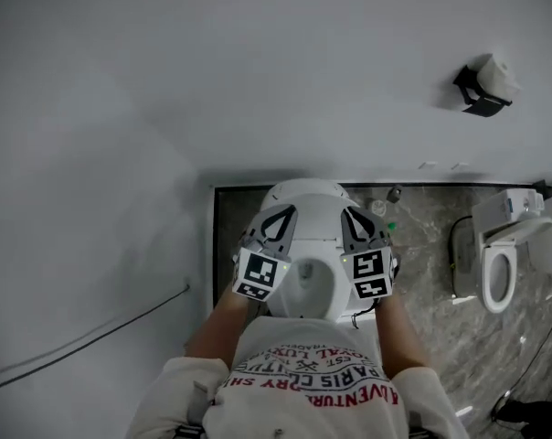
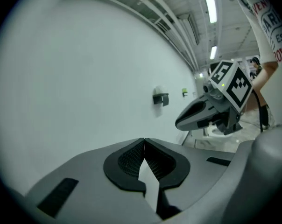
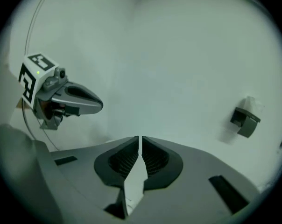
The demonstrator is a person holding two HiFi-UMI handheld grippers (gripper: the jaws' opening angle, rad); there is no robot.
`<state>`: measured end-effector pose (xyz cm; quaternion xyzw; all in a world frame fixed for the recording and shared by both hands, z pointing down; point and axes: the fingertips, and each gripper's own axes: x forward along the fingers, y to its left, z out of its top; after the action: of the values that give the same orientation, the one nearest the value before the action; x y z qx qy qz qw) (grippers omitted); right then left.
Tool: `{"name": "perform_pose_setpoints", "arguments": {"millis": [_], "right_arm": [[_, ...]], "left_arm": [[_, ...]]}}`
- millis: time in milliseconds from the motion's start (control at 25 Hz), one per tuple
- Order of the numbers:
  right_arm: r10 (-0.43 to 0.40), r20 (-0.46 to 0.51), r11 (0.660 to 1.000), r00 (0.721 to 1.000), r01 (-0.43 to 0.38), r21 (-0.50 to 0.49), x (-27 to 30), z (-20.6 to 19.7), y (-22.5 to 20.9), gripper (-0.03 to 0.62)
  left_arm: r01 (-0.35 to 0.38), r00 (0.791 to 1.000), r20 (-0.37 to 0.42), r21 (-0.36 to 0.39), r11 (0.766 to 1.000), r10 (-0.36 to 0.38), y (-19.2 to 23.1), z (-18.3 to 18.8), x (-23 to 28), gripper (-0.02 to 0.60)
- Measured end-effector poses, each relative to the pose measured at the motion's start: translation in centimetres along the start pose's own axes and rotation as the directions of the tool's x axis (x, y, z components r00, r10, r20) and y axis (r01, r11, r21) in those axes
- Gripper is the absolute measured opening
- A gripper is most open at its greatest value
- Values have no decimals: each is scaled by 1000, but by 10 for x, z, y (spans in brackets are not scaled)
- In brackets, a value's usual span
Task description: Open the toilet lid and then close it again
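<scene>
**A:** Largest entries first, please.

**B:** Item 1: wall (image 1: 212,80). Plain white, it fills the upper half of the head view and stands behind both sets of jaws in the gripper views. Item 2: floor (image 1: 422,245), dark veined stone, running along the foot of the wall.

**A:** And the task's own piece?

**B:** Item 3: toilet (image 1: 303,192), white, backed against the wall. It sits directly below the person, between the two grippers. Its lid (image 1: 314,227) is up off the seat, since the bowl opening (image 1: 308,286) shows. How far back it leans, and whether either gripper touches it, cannot be told from above.

**A:** Next down?

**B:** Item 4: shirt (image 1: 308,382), light with red and dark print, at the bottom edge, with bare forearms (image 1: 223,323) reaching forward from it. Item 5: second toilet (image 1: 500,268), white, well off to the right on the same floor.

**A:** The tools?

**B:** Item 6: left gripper (image 2: 144,140), grey with dark ribbed pads. Its tips are pressed together with nothing between them. Item 7: right gripper (image 3: 140,138), same make. Its jaws are drawn in to a hairline slit, nothing between them. The two are side by side, pointing toward the wall, each with a marker cube (image 1: 260,274).

**A:** Smallest?

**B:** Item 8: paper holder (image 1: 484,88), a dark bracket with a white roll, high on the wall to the right. Item 9: cable (image 1: 84,337), thin and dark, slanting across the white surface at lower left.
</scene>
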<state>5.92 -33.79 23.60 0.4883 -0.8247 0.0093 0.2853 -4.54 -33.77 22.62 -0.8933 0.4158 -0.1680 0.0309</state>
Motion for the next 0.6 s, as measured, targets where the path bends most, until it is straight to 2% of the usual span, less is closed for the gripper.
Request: {"name": "perform_pose_setpoints", "arguments": {"millis": [80,160,240,320,400,600], "right_arm": [[-19,29,995,999,16,99,-15,8,3,29],[-35,54,984,998,25,178,-26,13,6,23],[-34,73,965,997,13,263,-35,14,9,18],[-36,99,940,994,0,341,-46,15,12,17],[-58,134,929,989,4,369,-57,21,14,17],[-81,165,951,983,27,307,-73,33,22,15]], "left_arm": [[-36,998,51,-86,996,41,5,14,-17,8],[-53,993,98,-183,982,71,11,27,-29,8],[-53,987,136,-236,970,87,15,41,-38,8],[-43,984,160,-231,972,81,11,52,-47,7],[-34,981,178,-214,976,73,2,61,-56,7],[-76,977,177,-231,970,118,-11,60,-72,6]]}}
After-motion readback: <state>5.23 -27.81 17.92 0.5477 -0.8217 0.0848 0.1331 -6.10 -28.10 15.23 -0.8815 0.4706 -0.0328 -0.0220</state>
